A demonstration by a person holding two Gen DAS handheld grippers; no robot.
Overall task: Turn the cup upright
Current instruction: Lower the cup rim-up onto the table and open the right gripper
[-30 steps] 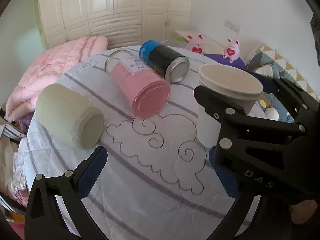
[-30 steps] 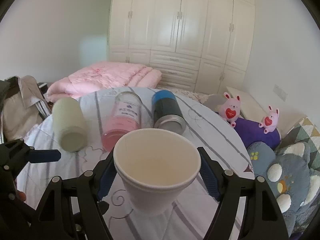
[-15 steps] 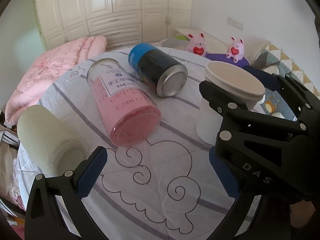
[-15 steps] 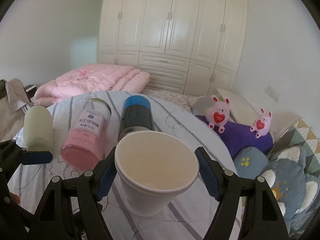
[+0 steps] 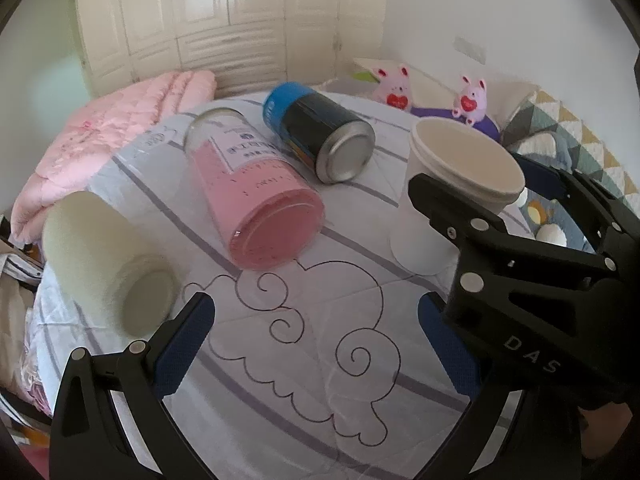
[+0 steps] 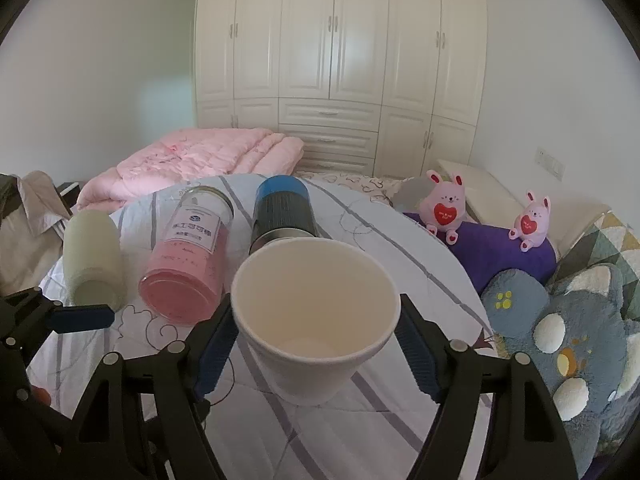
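A white paper cup (image 6: 316, 312) stands upright on the round table, mouth up; it also shows in the left wrist view (image 5: 448, 196). My right gripper (image 6: 316, 340) has its jaws on either side of the cup, close to its walls; whether they still press it is unclear. My left gripper (image 5: 316, 320) is open and empty over the cloud pattern. A pale green cup (image 5: 104, 264) lies on its side at the left, a pink-filled glass jar (image 5: 256, 192) and a blue-topped black can (image 5: 320, 132) lie on their sides behind.
The table carries a white cloth with purple stripes (image 5: 304, 344). A pink quilt (image 6: 200, 160) lies on the bed behind. Pink plush rabbits (image 6: 444, 208) and grey-blue cushions (image 6: 560, 332) sit to the right. A wardrobe stands at the back.
The white cup has come down to stand on the cloth. The left gripper has shifted, so the lying green cup and jar sit nearer in its view.
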